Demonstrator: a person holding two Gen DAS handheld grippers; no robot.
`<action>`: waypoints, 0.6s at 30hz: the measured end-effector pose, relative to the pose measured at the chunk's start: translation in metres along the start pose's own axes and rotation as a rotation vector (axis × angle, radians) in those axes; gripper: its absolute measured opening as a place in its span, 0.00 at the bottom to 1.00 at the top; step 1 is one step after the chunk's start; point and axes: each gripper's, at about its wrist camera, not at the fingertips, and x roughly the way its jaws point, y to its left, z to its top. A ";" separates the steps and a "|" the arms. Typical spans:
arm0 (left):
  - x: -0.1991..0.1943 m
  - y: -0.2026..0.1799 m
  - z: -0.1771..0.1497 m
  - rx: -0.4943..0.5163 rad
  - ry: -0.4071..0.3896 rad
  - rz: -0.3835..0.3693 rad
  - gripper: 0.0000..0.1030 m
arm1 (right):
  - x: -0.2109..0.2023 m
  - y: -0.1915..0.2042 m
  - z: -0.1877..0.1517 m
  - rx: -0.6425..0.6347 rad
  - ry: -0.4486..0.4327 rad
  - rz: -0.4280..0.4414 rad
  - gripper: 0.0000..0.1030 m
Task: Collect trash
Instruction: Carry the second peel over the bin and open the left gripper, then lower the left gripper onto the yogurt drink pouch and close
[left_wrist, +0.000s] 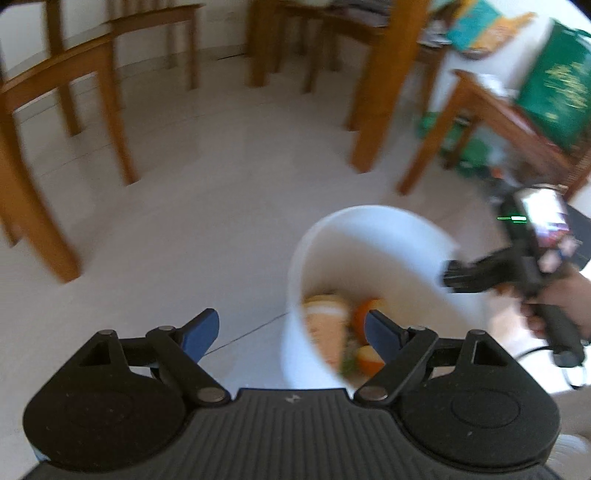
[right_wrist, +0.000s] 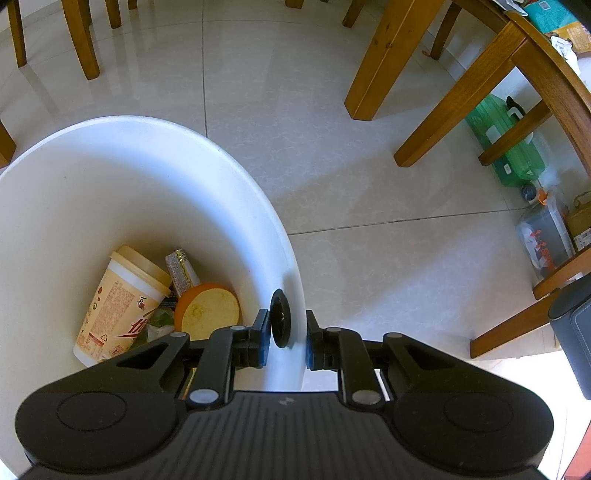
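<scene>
I am looking down through both wrist cameras at one white bucket (right_wrist: 122, 177) standing on the pale tiled floor (right_wrist: 369, 206). My right gripper (right_wrist: 287, 341) is clamping the bucket's rim, one finger inside the wall and one outside, beside a black round fitting (right_wrist: 280, 323) on the wall. My left gripper (left_wrist: 291, 334) is hanging above the bucket with its two blue-tipped fingers (left_wrist: 201, 334) spread wide and nothing between them; that view is blurring. Inside the bucket I am counting one cream paper cup (right_wrist: 118, 306) lying on its side, one small crumpled foil wrapper (right_wrist: 181, 271) just behind it, and orange peel: one large piece (right_wrist: 207, 310) in the right view, two pieces in the left. Something green is lying among them, too small to identify. From the left camera I am seeing the person's hand (left_wrist: 565, 302) gripping the right tool's handle. Wooden chair and table legs (right_wrist: 391, 59) are standing around, and one green container (right_wrist: 506, 147) is lying under the furniture at the right.
</scene>
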 end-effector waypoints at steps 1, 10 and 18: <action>0.001 0.008 -0.003 -0.016 0.004 0.023 0.84 | 0.000 0.000 0.000 0.001 0.001 0.001 0.20; 0.046 0.098 -0.047 -0.279 0.078 0.248 0.83 | 0.000 -0.001 0.001 -0.007 -0.004 -0.009 0.21; 0.121 0.172 -0.104 -0.654 0.191 0.318 0.82 | 0.000 0.000 0.000 -0.015 -0.006 -0.011 0.21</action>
